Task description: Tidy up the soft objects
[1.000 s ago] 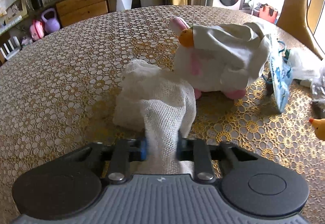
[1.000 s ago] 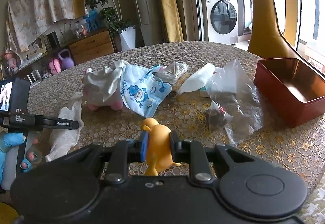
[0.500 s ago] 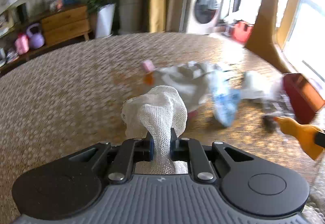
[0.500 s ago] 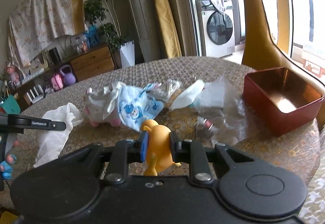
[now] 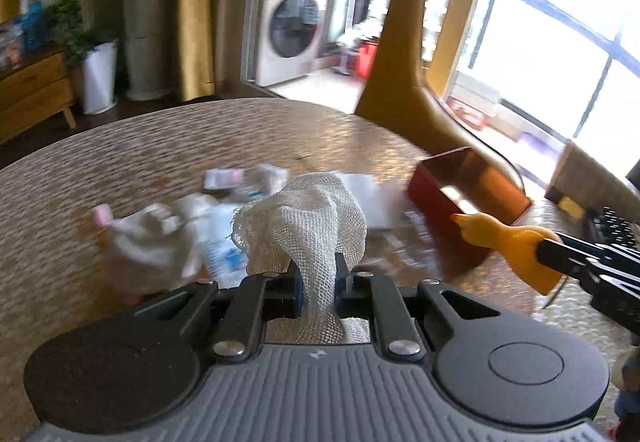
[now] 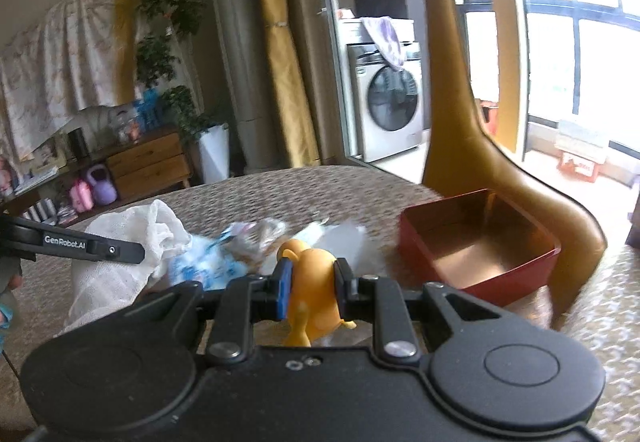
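Note:
My left gripper (image 5: 317, 284) is shut on a white gauze cloth (image 5: 308, 226) and holds it lifted above the table. The cloth also shows at the left of the right wrist view (image 6: 120, 258). My right gripper (image 6: 310, 282) is shut on a yellow rubber duck (image 6: 310, 278), held above the table; the duck shows at the right of the left wrist view (image 5: 508, 246). An open, empty red box (image 6: 480, 242) stands on the table to the right, ahead of both grippers; it also shows in the left wrist view (image 5: 460, 193).
A blurred pile lies mid-table: a plush toy under white cloth (image 5: 148, 238), a blue-print face mask (image 6: 208, 266), plastic bags (image 5: 368, 201). A tall yellow giraffe figure (image 6: 460, 113) stands behind the box. The table has a lace-pattern cover (image 5: 120, 161).
Both grippers have risen and swung right toward the red box, carrying the gauze cloth and the duck. The cloth is now fully off the table.

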The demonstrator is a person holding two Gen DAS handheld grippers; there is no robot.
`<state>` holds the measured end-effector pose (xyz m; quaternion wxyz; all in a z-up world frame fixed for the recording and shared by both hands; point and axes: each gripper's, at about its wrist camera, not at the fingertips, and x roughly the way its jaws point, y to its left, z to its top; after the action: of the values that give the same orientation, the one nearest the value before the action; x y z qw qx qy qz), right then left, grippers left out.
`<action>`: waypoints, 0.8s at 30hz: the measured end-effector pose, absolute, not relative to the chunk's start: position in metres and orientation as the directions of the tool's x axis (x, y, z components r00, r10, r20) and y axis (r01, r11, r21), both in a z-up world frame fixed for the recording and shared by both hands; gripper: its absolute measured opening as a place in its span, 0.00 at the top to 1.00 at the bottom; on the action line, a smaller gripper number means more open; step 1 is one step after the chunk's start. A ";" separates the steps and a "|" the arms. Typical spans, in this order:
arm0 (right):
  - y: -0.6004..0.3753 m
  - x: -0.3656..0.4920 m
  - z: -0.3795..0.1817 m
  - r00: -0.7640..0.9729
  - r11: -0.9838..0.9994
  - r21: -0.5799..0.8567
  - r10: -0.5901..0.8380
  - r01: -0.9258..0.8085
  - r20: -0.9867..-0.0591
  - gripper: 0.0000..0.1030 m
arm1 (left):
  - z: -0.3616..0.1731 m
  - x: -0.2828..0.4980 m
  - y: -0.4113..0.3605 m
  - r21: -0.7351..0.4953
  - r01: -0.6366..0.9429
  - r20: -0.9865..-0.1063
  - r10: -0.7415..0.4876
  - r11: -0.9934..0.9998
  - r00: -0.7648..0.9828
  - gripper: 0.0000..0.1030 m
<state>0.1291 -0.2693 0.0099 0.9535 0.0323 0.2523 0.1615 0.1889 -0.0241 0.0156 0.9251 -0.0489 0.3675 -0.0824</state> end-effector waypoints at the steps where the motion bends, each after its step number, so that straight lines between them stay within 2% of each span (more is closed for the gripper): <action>1: -0.275 0.132 0.011 0.826 0.950 0.142 0.312 -0.278 -0.469 0.80 | 0.016 0.193 -0.032 -0.151 0.138 -0.670 -0.204 0.979 0.714 0.87; 5: -0.298 0.149 0.012 0.847 0.968 0.128 0.253 -0.218 -0.469 0.80 | 0.017 0.214 -0.073 -0.128 0.223 -0.672 -0.250 0.966 0.697 0.87; 17: -0.345 0.193 -0.002 0.876 0.995 0.063 0.101 -0.080 -0.471 0.80 | 0.016 0.291 -0.181 -0.171 0.367 -0.669 -0.381 0.915 0.638 0.87; 24: -0.372 0.231 -0.012 0.879 0.999 0.025 0.049 -0.042 -0.474 0.82 | -0.009 0.344 -0.243 -0.157 0.406 -0.695 -0.393 0.900 0.602 0.87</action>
<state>0.2311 -0.3717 -0.0116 0.9693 0.0070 0.2446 0.0233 0.3436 -0.2434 -0.0088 0.8950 0.0085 0.3863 -0.2230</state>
